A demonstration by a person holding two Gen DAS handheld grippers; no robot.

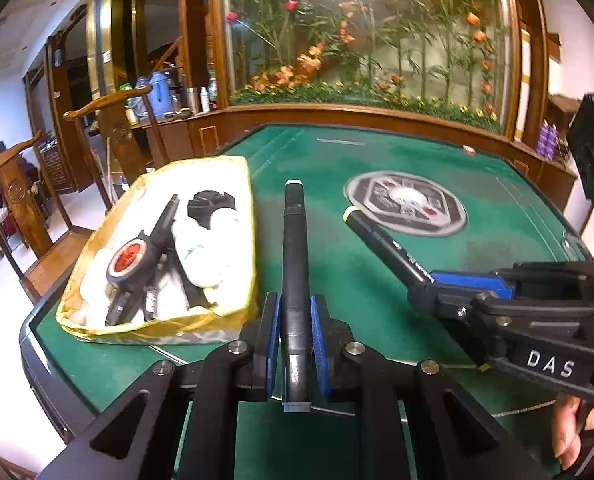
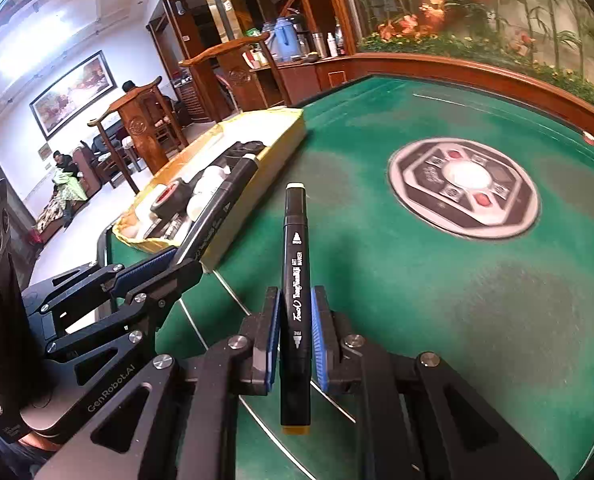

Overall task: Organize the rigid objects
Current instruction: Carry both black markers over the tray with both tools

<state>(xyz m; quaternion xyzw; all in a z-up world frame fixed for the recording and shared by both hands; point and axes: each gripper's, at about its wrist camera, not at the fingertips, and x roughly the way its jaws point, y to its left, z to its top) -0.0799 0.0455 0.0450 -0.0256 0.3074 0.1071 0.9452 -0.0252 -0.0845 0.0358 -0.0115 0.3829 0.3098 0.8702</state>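
My left gripper (image 1: pixel 295 320) is shut on a black marker with a white tip (image 1: pixel 295 248), held lengthwise above the green table. My right gripper (image 2: pixel 295 320) is shut on a black art marker with a pale tip (image 2: pixel 295 264); it shows in the left wrist view (image 1: pixel 421 280) at the right with its marker (image 1: pixel 385 242). The left gripper shows in the right wrist view (image 2: pixel 177 258) with its marker (image 2: pixel 225 188) over the yellow box (image 2: pixel 281 148). The yellow box (image 1: pixel 249 240) at the left holds a tape roll (image 1: pixel 131 258), markers and white items.
The green felt table (image 1: pixel 329 280) has a round silver centre panel (image 1: pixel 407 208), also in the right wrist view (image 2: pixel 463 188). Wooden chairs (image 1: pixel 17 200) stand left of the table. A wooden ledge with flowers (image 1: pixel 357 92) runs behind it.
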